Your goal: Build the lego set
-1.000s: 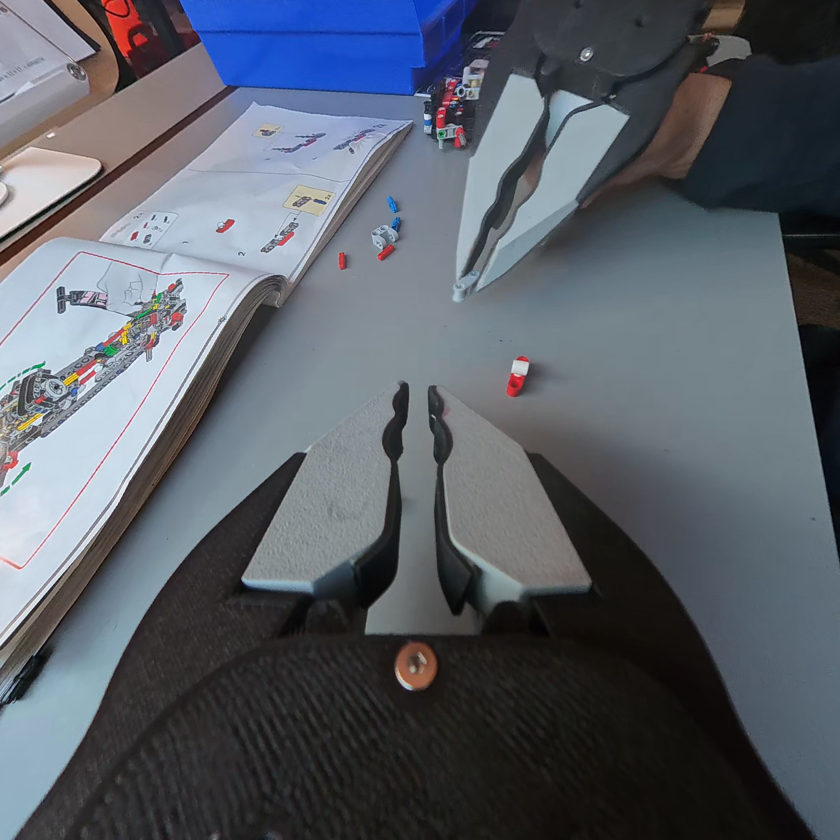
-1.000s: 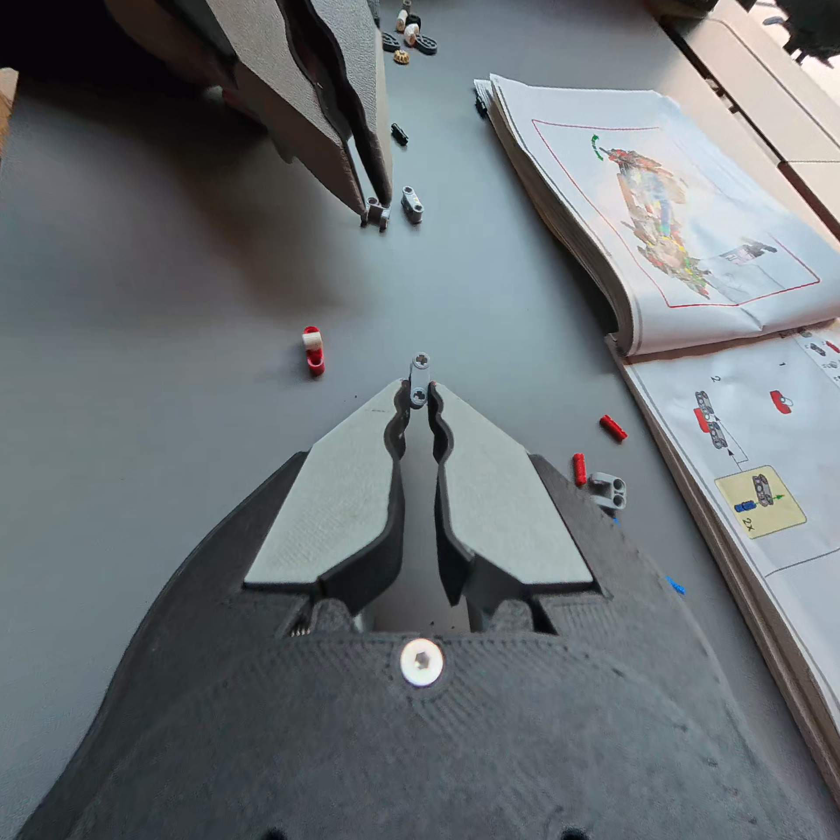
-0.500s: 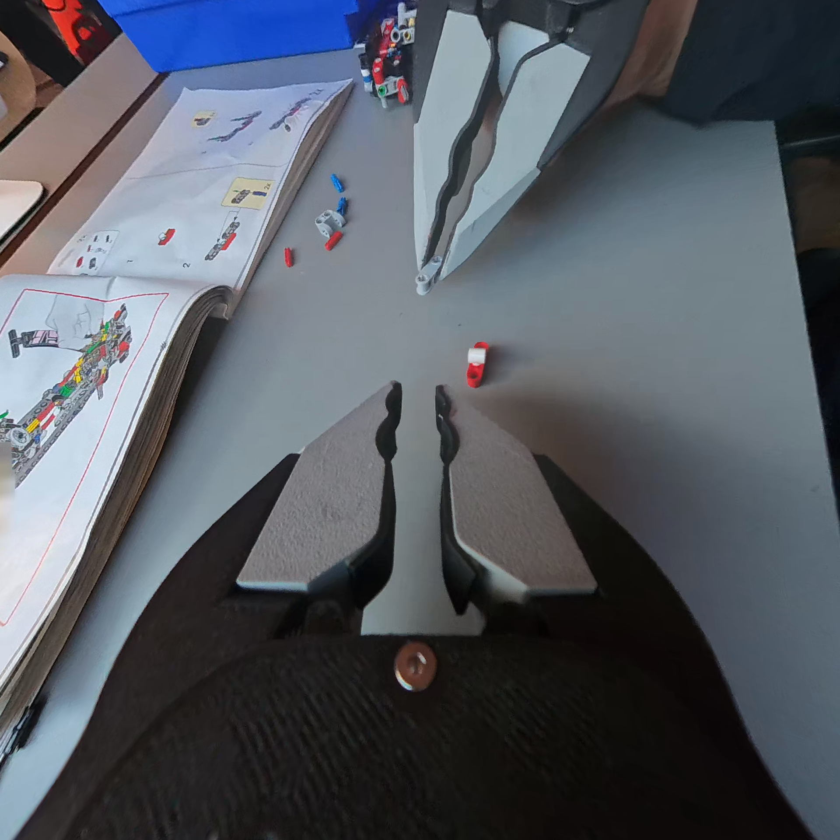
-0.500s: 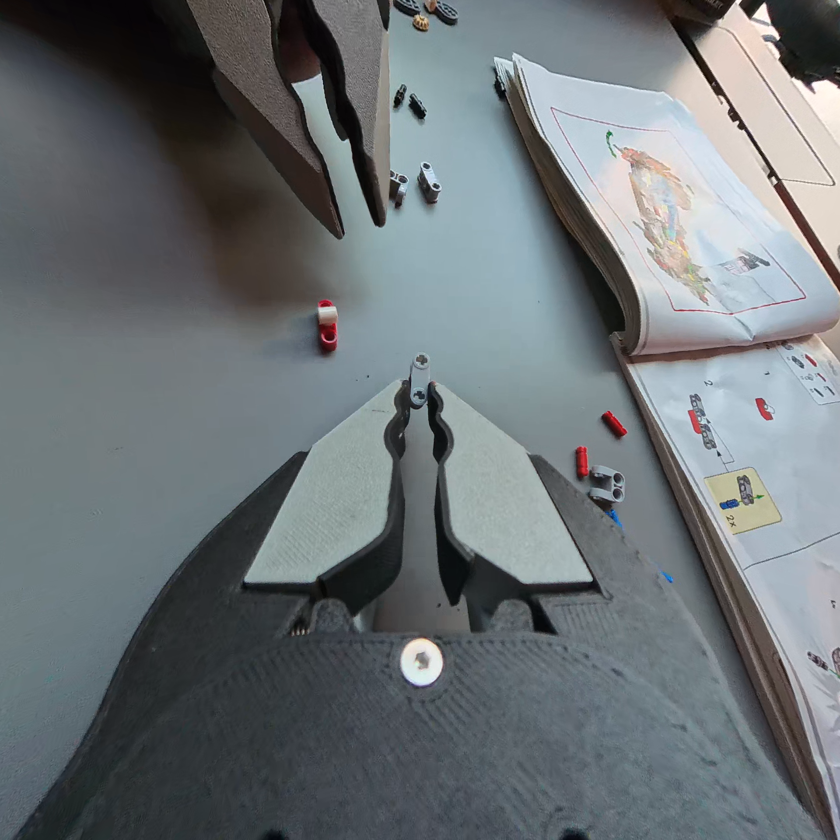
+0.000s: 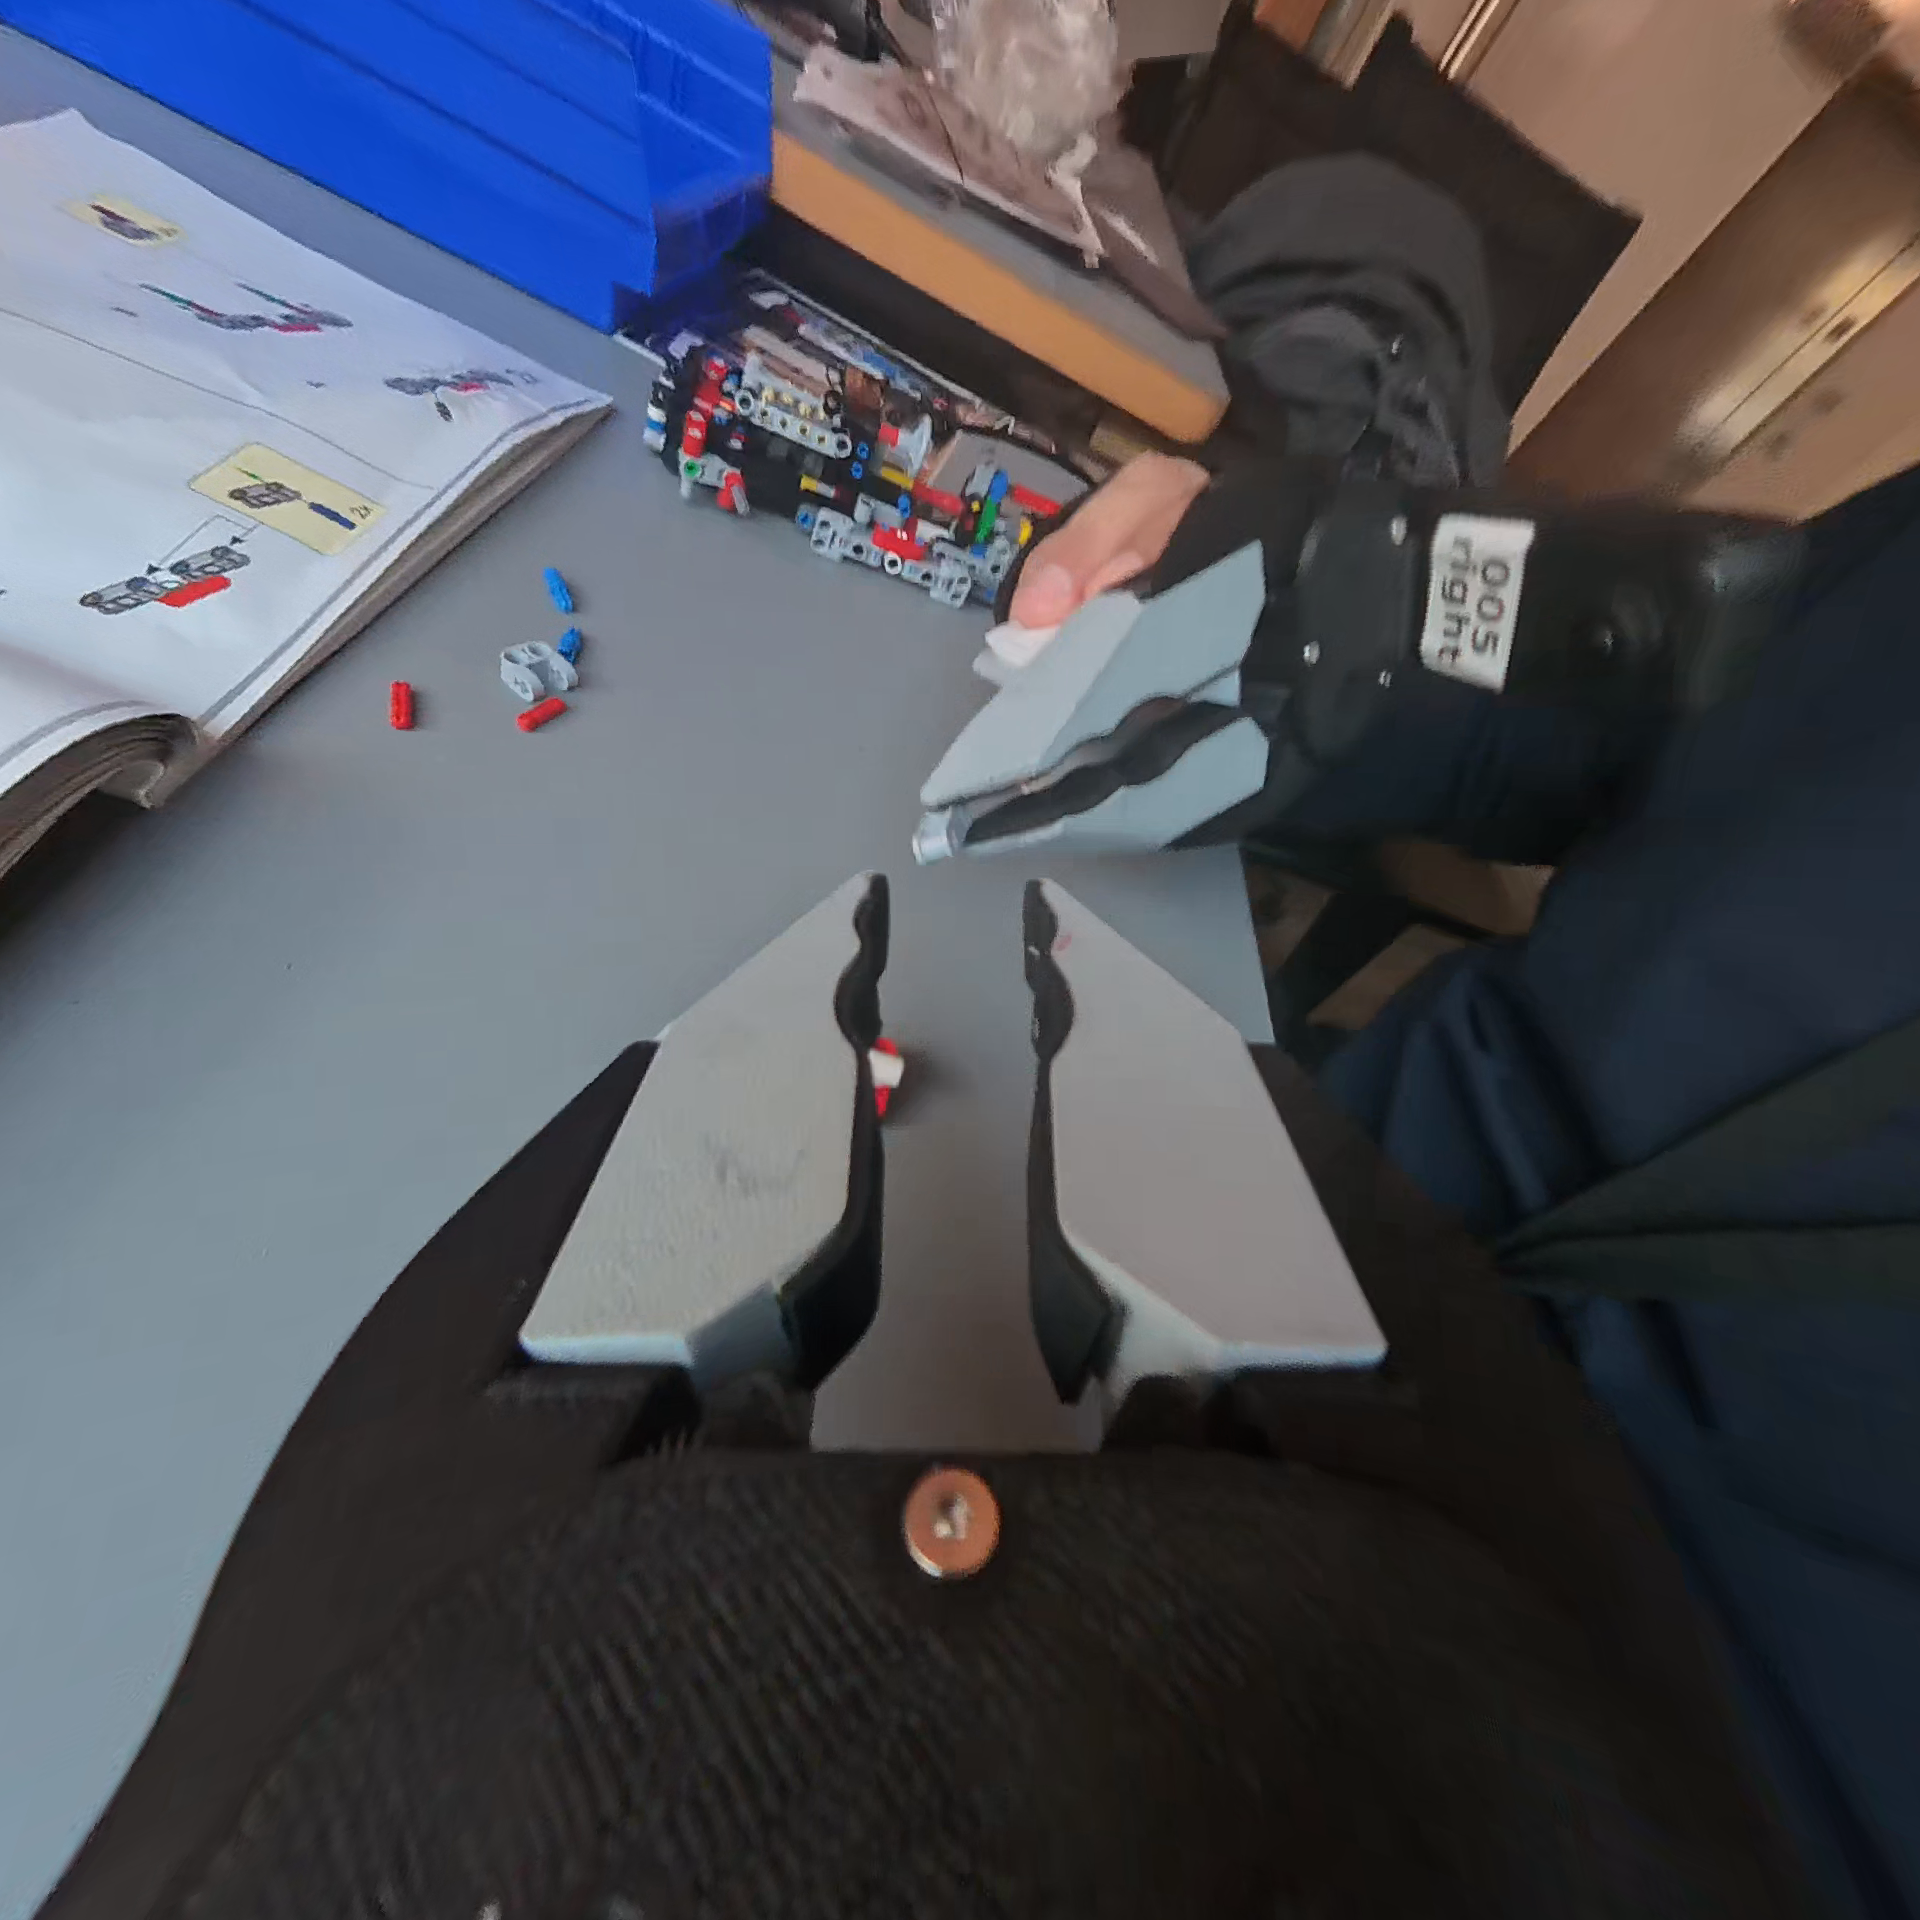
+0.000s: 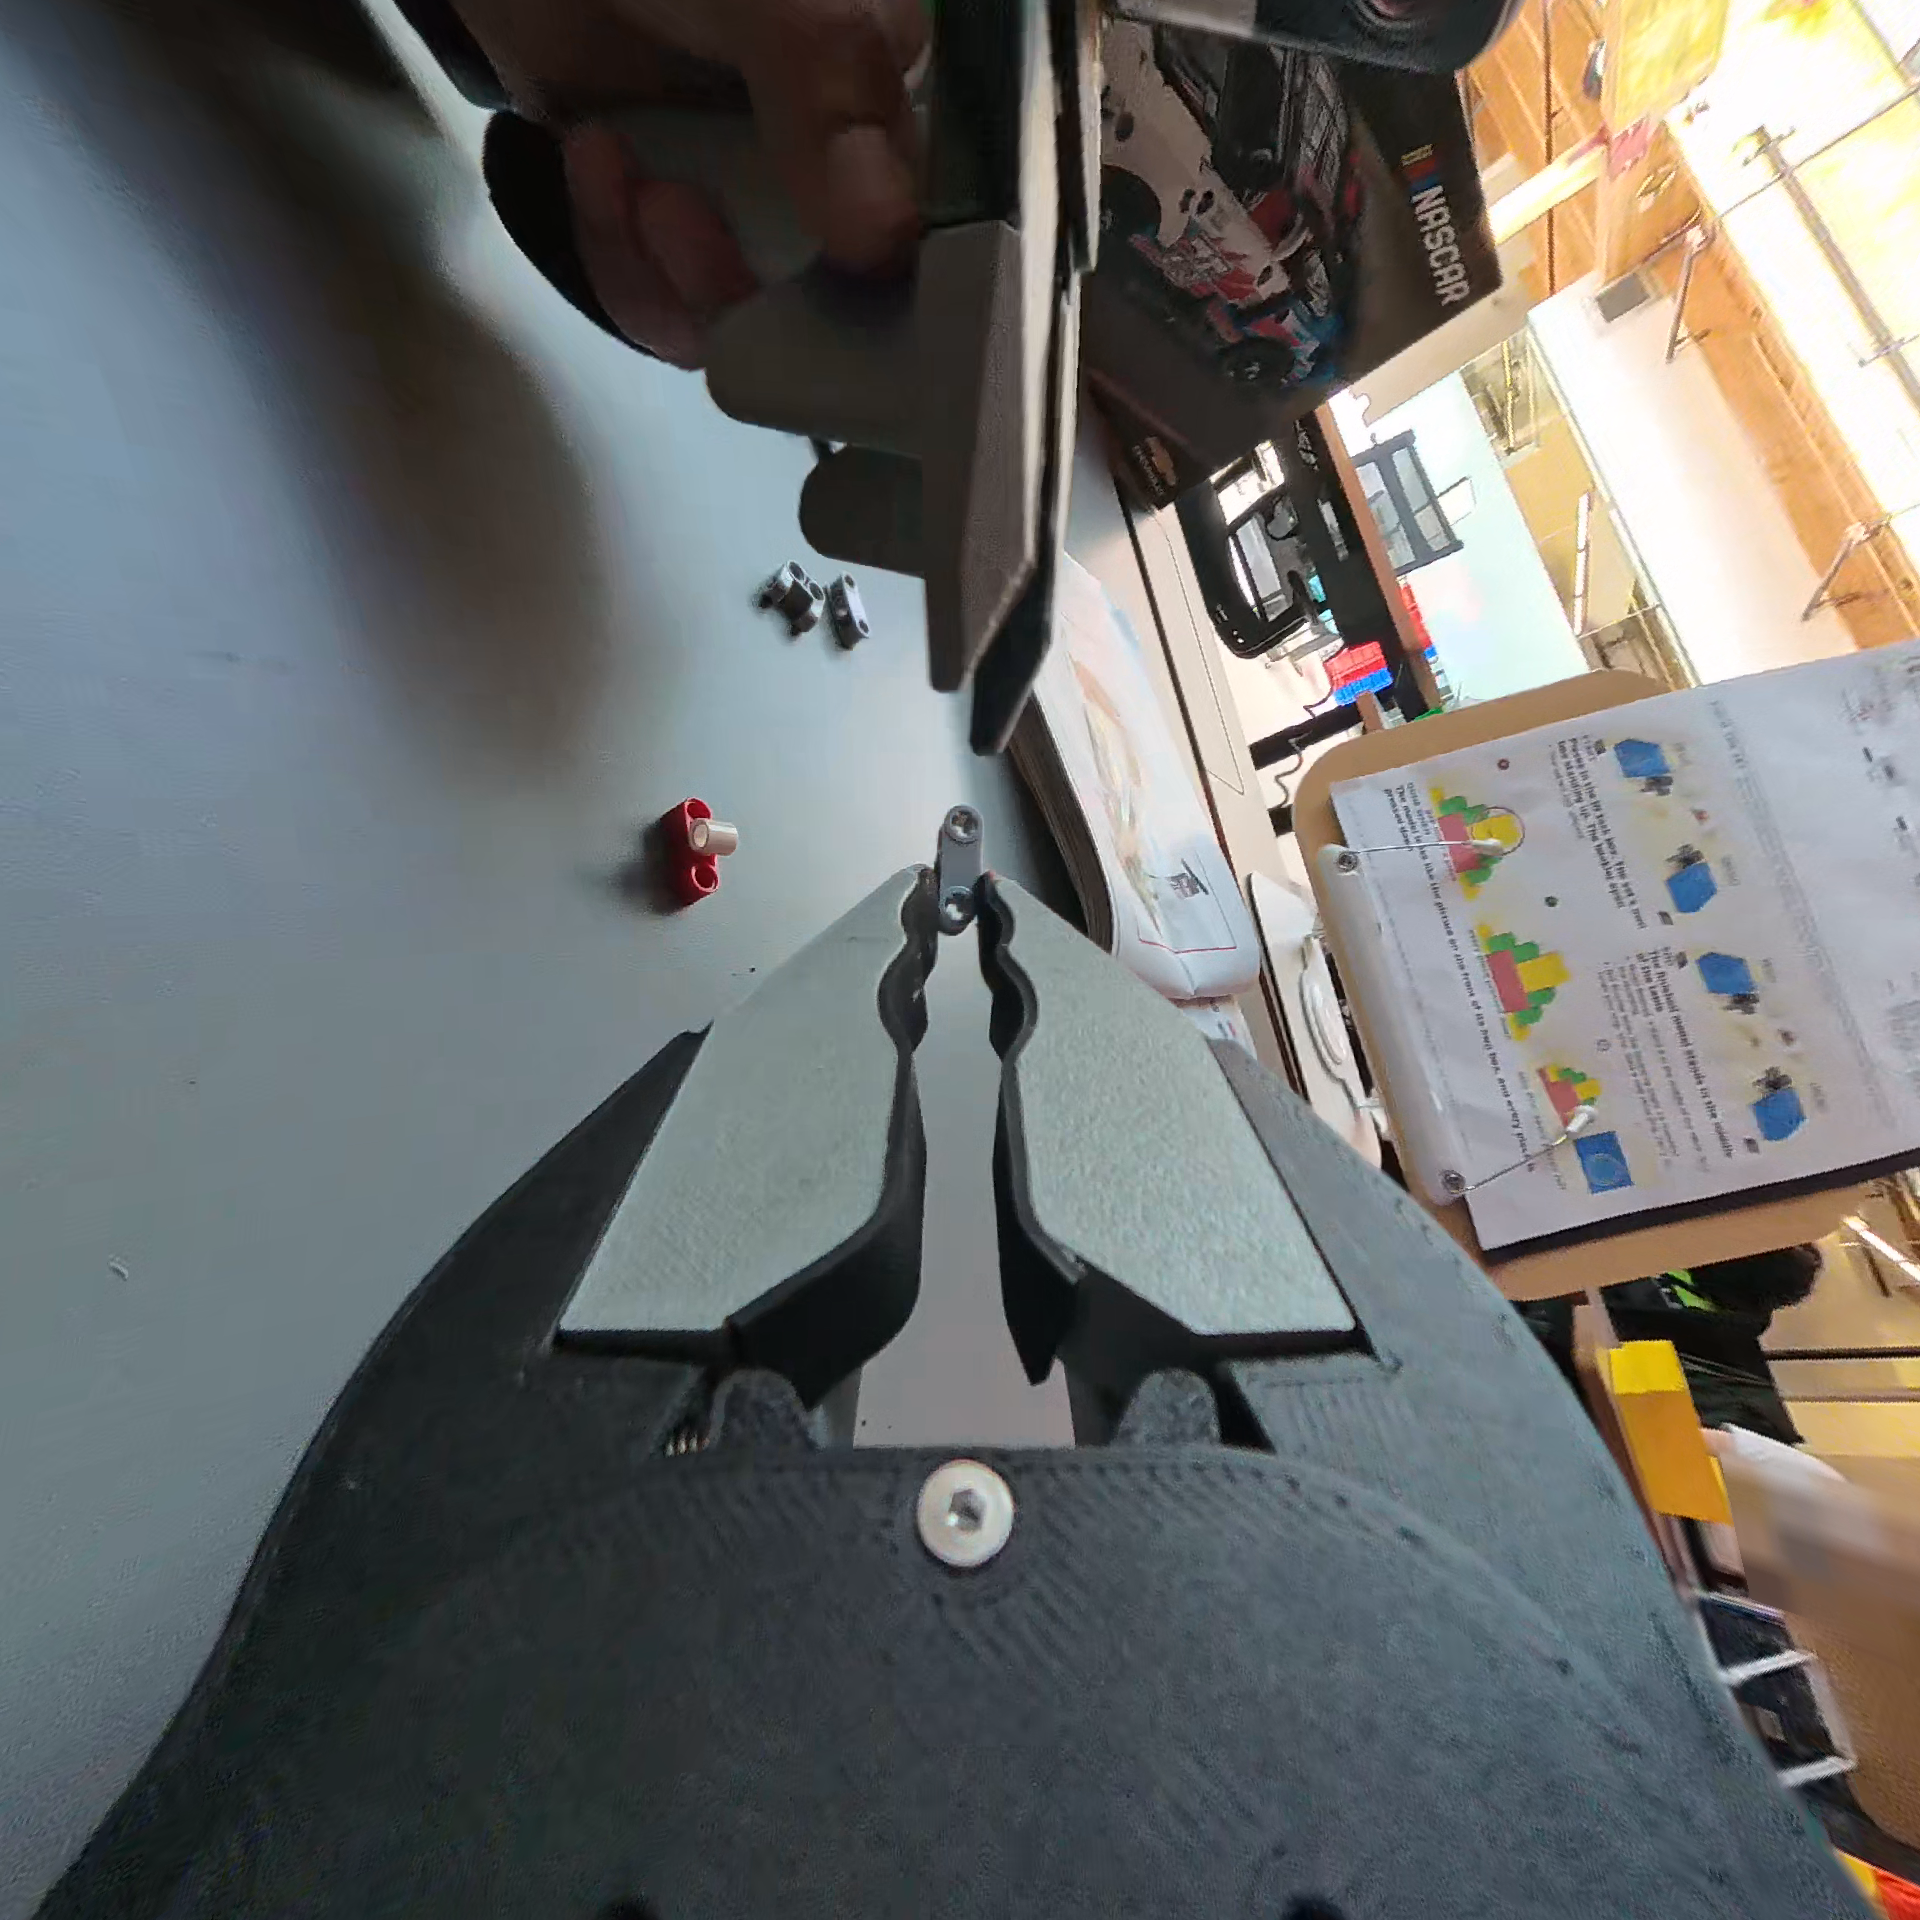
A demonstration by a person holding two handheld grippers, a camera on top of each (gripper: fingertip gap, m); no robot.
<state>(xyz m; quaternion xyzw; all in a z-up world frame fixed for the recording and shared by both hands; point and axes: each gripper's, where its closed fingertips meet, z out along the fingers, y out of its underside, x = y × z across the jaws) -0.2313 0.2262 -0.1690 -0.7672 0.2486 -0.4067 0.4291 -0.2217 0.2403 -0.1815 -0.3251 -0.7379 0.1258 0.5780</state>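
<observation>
Both grippers have swung around a lot since a second ago. Back then the right gripper point(image 5: 940, 836) hung down from the top of the left wrist view; now it comes in sideways from the right edge, rolled over, its fingers stacked one above the other. Its own camera is tipped too, so the grey table point(image 6: 260, 727) fills the left half and the room stands on its side at right.

The left gripper point(image 5: 954, 899) has opened up: its jaws were nearly together before and now stand clearly spread with bare table between them. The small red piece with a white peg point(image 5: 886, 1070) used to sit ahead and right of the tips; now it's farther back between the fingers, right against the left finger's inner edge, lying on the table, not gripped.

The right gripper's jaws stay pinched on a small grey two-hole link point(image 6: 958, 868), which sticks out past the tips. The left view only gives that link as a blurry grey nub point(image 5: 932, 840).

Only the right view shows the red piece's point(image 6: 691, 852) two holes, the two dark grey connectors point(image 6: 816, 605) farther up, and a clipboard with a printed sheet point(image 6: 1621, 956). Only the left view gets the half-built model point(image 5: 831, 478), blue bins point(image 5: 468, 135), loose red and blue pins point(image 5: 540, 665) and the open instruction book point(image 5: 208, 436).
</observation>
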